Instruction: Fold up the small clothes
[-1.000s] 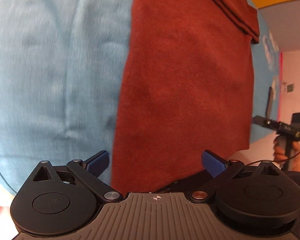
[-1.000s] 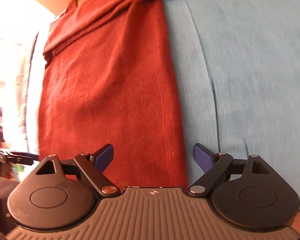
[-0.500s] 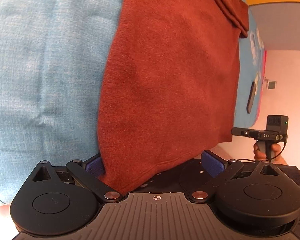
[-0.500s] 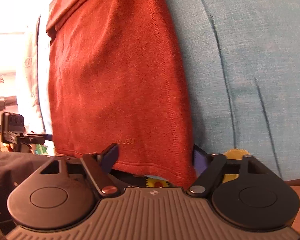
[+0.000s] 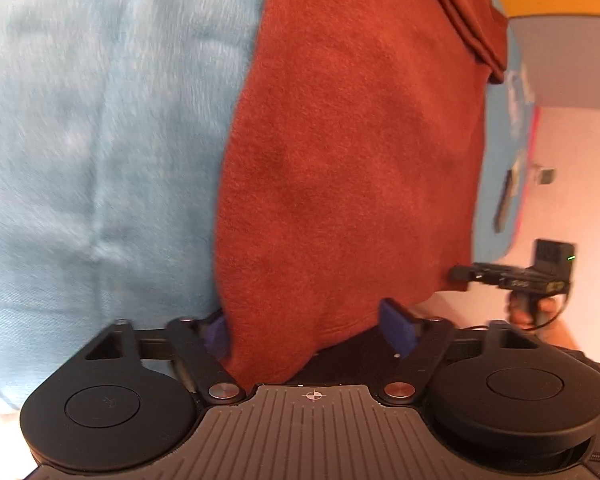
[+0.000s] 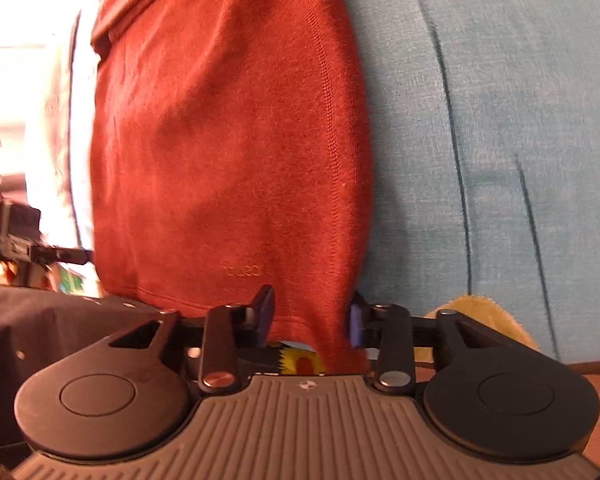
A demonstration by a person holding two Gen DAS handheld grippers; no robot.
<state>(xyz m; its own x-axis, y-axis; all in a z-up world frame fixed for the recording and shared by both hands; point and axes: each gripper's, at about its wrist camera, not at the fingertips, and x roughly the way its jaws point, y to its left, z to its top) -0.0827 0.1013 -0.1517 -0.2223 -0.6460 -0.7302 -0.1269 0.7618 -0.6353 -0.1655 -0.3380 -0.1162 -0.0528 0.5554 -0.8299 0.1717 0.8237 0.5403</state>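
Two grippers sit at the near hem of a rust-red garment (image 5: pixel 348 168) that lies spread on a light blue cloth surface (image 5: pixel 92 128), its far end bunched into folded layers. The left gripper (image 5: pixel 308 328) has its jaws set wide apart, and the garment's lower left corner drops down between them: the left blue pad (image 5: pixel 217 334) is partly hidden behind the fabric edge, while the right pad (image 5: pixel 398 326) stands clear at the hem, so nothing is pinched there. In the right wrist view the right gripper (image 6: pixel 310 320) has its jaws drawn in much closer, one pad (image 6: pixel 265 314) in front of the cloth and the other (image 6: pixel 357 326) at the garment's right edge, with the lower right corner of the fabric (image 6: pixel 228 140) hanging between them; whether the pads actually press the cloth cannot be told, since a gap of fabric width shows between them. A faint embossed word shows on the garment just above that hem, too blurred to read. Below the right gripper's jaws a yellow and red patterned patch (image 6: pixel 300 362) peeks out, and a yellow fuzzy thing (image 6: pixel 484 320) lies just to the right of it. Each view catches the other gripper beyond the far side of the garment (image 5: pixel 516 276), held by a hand (image 5: pixel 536 312)
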